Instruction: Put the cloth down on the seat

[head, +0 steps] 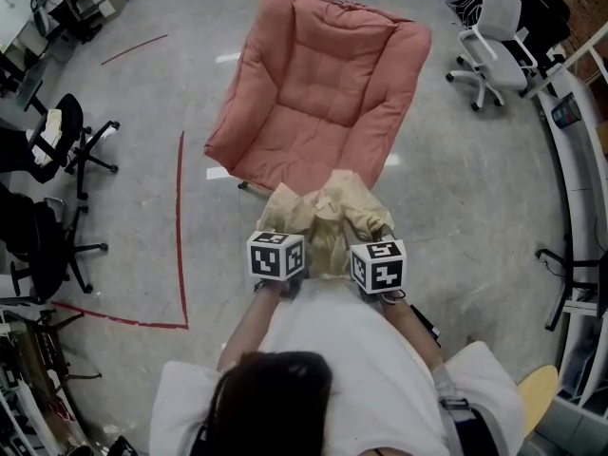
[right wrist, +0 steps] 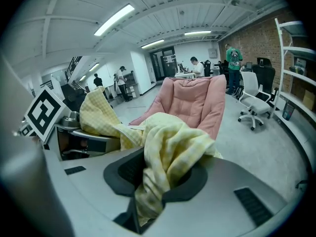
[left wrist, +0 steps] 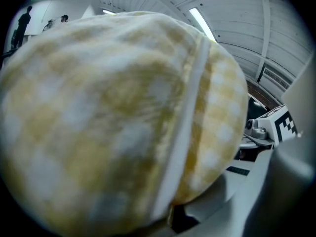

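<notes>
Two grippers share one yellow checked cloth (head: 323, 212), bunched between them. The left gripper (head: 282, 243) is clenched nearly flat on a fold of it; in its own view the fabric billows up over the lens and hides almost everything, jaws included, with only the right gripper's marker cube showing at the edge. The right gripper (right wrist: 157, 179) is closed less tightly, its dark pads pinching a thick twist of cloth that spills up and over the jaws and trails across to the left gripper. From the head view the two tools sit side by side, close together, in front of the person's white shirt (head: 351, 369), with the cloth hanging at the front edge of the pink padded seat (head: 323, 93); whether it touches the cushion cannot be told. Nothing lies on the seat. A red tape line (head: 180, 217) runs along the grey floor (head: 475, 188) to the left, black office chairs (head: 57, 136) stand beyond it, and a white office chair (head: 494, 41) stands well off to the right.
</notes>
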`<state>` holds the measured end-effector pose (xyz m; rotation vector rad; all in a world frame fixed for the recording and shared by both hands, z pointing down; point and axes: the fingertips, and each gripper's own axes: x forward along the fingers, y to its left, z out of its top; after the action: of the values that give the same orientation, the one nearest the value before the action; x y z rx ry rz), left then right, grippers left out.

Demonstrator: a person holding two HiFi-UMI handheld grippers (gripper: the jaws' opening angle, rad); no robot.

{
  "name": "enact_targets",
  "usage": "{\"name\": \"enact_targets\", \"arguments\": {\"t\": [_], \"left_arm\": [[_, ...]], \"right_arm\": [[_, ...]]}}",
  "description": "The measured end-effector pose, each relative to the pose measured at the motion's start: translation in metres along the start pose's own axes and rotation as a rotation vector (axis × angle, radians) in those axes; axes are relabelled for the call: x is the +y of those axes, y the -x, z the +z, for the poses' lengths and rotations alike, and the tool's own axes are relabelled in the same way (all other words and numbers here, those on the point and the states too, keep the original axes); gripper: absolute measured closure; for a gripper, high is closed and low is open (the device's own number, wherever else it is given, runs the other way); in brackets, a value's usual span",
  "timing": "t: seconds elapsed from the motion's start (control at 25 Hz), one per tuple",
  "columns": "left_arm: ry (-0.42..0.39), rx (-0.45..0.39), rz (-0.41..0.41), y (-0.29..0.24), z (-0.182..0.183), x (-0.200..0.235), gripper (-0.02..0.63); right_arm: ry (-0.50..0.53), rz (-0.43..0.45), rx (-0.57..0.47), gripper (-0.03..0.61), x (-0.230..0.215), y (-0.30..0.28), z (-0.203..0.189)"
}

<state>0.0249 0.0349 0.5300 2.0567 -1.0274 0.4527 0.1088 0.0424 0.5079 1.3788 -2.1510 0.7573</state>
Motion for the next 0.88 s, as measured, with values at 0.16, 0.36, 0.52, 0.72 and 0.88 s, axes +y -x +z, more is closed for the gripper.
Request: {"name": "enact_targets", "arguments": {"t": [0.16, 0.36, 0.52, 0.72, 0.88], "left_arm": [[-0.003, 0.010, -0.019, -0.016, 0.024, 0.016, 0.565], [-0.022, 0.027, -0.035, -0.034, 0.059, 0.041, 0.565], [-0.004, 0.045, -0.049, -0.045, 0.083, 0.065, 0.565], [-0.019, 0.088, -0.083, -0.059, 0.104, 0.090, 0.565], [0.012, 0.108, -0.102, -0.068, 0.125, 0.116, 0.565]], "right_arm": [[-0.001, -0.015, -0.001, 0.474, -0.008, -0.023, 0.020], [-0.016, -0.029, 0.006, 0.474, -0.013, -0.058, 0.049], [-0.029, -0.032, 0.027, 0.472, -0.014, -0.085, 0.069], [-0.052, -0.050, 0.063, 0.471, -0.013, -0.116, 0.087], [-0.119, -0.032, 0.065, 0.471, -0.009, -0.143, 0.104]]}}
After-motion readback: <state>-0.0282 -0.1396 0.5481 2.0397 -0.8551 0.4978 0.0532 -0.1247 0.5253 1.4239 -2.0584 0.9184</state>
